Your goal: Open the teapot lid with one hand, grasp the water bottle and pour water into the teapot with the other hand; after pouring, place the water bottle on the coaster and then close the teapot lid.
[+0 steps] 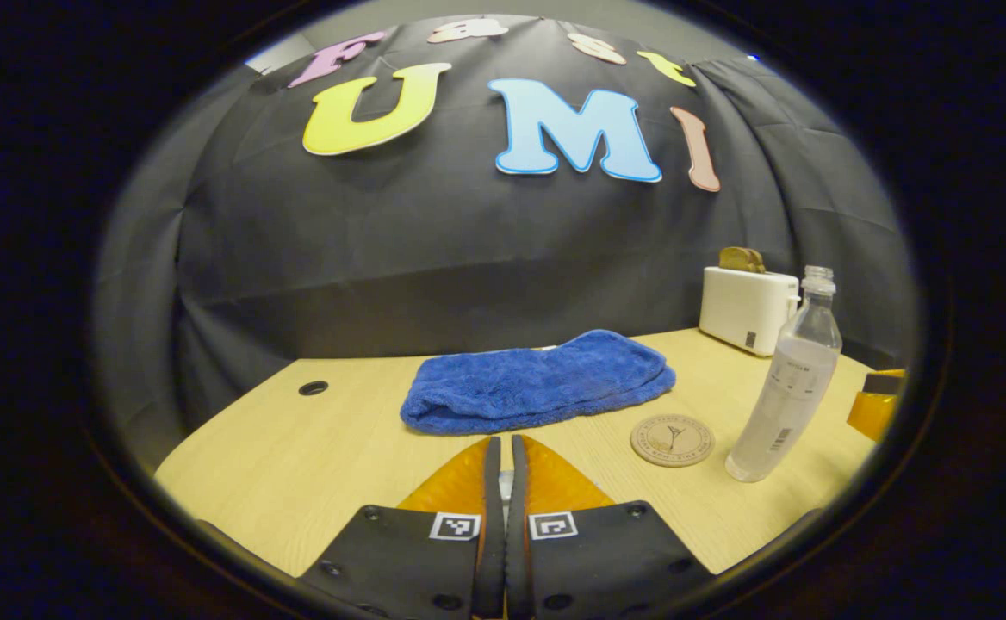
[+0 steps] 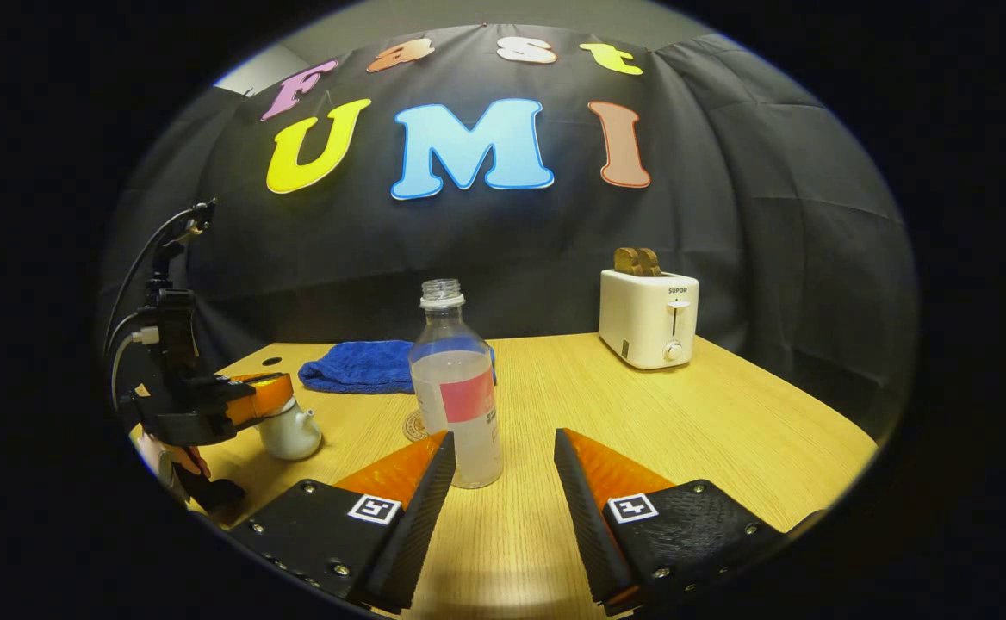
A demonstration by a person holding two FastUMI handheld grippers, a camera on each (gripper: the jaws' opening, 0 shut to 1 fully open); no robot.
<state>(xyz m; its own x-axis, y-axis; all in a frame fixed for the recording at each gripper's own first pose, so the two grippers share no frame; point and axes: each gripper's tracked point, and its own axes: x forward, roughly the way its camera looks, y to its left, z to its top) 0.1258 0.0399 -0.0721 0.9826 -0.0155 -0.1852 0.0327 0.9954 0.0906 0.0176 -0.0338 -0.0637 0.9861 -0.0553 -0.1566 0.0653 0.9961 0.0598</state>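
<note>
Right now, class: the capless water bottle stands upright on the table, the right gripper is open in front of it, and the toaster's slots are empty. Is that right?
Not quite. In the right gripper view the toaster has bread slices sticking out of its slots. The rest holds: the water bottle stands upright and capless on the table, with the right gripper open in front of it.

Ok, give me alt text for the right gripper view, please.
The right claw hangs open just short of the uncapped water bottle standing on the wooden table. At far left the left claw sits over the white teapot; a blue towel and toaster lie behind.
</note>
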